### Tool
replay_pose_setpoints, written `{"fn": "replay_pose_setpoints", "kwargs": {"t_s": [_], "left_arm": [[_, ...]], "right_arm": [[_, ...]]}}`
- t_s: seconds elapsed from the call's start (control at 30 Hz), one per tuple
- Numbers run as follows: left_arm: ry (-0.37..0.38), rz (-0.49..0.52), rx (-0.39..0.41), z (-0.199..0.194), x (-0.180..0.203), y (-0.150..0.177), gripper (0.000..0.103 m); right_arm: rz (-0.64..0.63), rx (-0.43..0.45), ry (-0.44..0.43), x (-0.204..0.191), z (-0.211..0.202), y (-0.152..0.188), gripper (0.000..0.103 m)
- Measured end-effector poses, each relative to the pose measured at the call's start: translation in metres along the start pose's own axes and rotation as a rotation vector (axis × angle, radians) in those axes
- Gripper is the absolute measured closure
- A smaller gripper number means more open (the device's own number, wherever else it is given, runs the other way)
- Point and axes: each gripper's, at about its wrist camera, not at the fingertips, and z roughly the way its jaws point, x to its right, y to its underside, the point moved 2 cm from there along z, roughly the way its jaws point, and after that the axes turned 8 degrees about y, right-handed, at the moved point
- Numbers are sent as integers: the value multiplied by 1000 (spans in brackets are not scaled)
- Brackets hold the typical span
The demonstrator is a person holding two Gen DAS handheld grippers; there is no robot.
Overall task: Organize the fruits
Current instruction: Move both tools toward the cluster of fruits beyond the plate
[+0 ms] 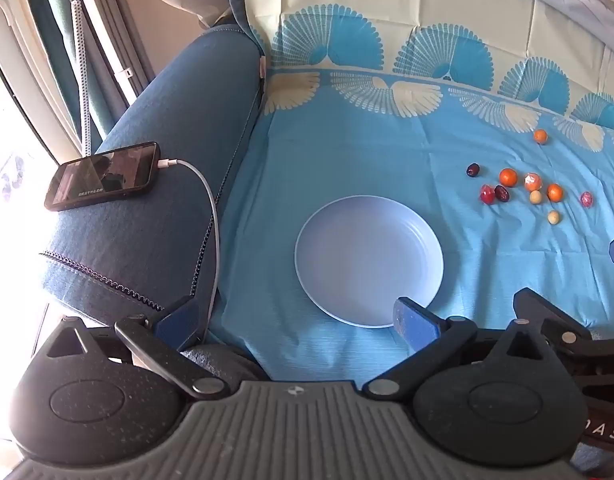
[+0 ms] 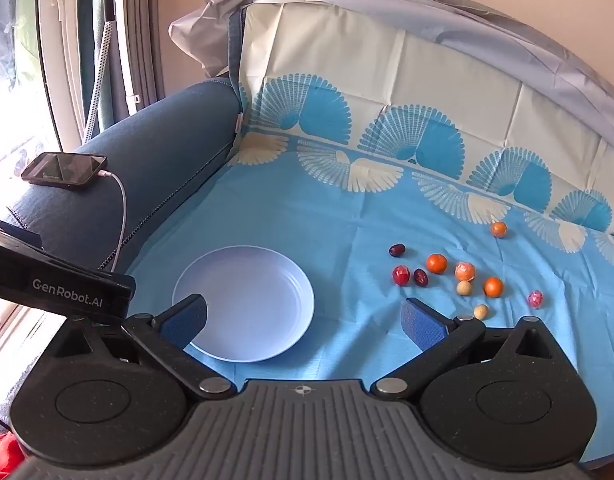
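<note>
An empty pale blue plate (image 1: pixel 369 260) lies on the blue patterned cloth; it also shows in the right wrist view (image 2: pixel 247 300). Several small fruits lie scattered to its right: orange ones (image 2: pixel 436 263), dark red ones (image 2: pixel 397 250), wrapped red ones (image 2: pixel 401 275) and pale round ones (image 2: pixel 463 288). The same cluster shows in the left wrist view (image 1: pixel 508 177). My left gripper (image 1: pixel 297 324) is open and empty, at the plate's near edge. My right gripper (image 2: pixel 305 324) is open and empty, near the plate, left of the fruits.
A blue sofa armrest (image 1: pixel 179 168) rises at the left with a phone (image 1: pixel 103 176) on a white charging cable (image 1: pixel 211 216). The cloth climbs the sofa back (image 2: pixel 387 92) behind. A window and curtains (image 2: pixel 67 60) stand at far left.
</note>
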Motion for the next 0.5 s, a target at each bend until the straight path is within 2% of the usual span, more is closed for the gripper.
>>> {"fn": "replay_pose_setpoints", "kwargs": {"t_s": [0.5], "left_arm": [[-28,12,-6,2,-1,6,0]], "right_arm": [[17,-10,-11,4,0,1,0]]}}
